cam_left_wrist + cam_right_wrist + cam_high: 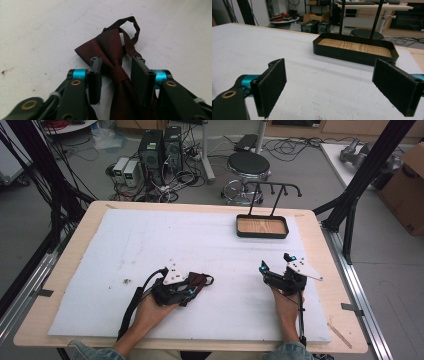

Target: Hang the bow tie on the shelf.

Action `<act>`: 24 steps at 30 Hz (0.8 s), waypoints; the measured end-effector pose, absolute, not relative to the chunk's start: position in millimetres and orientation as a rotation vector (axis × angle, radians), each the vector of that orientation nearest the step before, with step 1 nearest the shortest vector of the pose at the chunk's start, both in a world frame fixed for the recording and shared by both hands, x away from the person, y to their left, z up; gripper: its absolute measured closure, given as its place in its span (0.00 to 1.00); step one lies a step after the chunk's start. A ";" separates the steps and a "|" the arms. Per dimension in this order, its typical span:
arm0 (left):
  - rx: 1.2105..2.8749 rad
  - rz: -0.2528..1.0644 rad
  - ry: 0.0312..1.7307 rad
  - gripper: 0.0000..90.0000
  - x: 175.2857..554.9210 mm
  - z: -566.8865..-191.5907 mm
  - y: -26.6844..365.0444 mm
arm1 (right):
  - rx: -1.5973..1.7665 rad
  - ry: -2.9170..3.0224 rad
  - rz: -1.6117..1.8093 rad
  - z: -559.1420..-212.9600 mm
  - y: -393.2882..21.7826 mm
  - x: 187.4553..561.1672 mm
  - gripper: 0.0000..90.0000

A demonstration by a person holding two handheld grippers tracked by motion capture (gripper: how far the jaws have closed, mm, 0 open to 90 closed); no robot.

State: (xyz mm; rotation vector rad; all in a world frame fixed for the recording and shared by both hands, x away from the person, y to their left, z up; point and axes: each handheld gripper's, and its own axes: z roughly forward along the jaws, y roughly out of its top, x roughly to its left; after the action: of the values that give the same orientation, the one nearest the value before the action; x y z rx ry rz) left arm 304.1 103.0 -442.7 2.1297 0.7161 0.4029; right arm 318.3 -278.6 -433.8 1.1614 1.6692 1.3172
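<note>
A dark red bow tie (201,280) (110,47) with a thin black neck strap lies on the white foam mat (175,235) at the front left. My left gripper (192,290) (117,61) straddles its knot, jaws partly apart, with a gap showing on the left side of the knot. Over the mat at the front right, my right gripper (276,262) (330,75) is held wide open with nothing between its pads. It faces the black tray (262,235) (352,56) with a wooden floor.
A black hook rack (272,185) rises from the back of the tray on two rods. The mat covers most of the wooden table (320,250). Beyond the far edge stand a stool (248,165), computer cases (160,147) and cables.
</note>
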 end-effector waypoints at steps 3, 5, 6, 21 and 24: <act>2.135 0.409 0.709 0.78 303.7 -443.3 102.7 | 1.161 1.670 1.315 -433.8 -278.6 318.3 0.13; 2.130 0.411 0.708 0.84 304.0 -443.2 103.8 | 1.160 1.669 1.315 -433.8 -278.5 318.3 0.13; 2.130 0.411 0.708 0.84 304.0 -443.2 103.8 | 1.160 1.669 1.315 -433.8 -278.5 318.3 0.13; 1.971 0.410 0.566 0.85 325.5 -397.4 105.9 | 1.166 1.666 1.320 -433.8 -279.6 318.7 0.13; 1.952 0.394 0.553 0.85 339.9 -385.9 99.1 | 1.167 1.665 1.323 -433.9 -279.8 318.7 0.13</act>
State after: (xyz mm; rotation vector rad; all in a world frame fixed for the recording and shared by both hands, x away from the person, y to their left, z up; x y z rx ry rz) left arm 339.9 99.1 -385.9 1.9523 0.5529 0.3940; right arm 318.7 -279.8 -433.9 1.1673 1.6652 1.3225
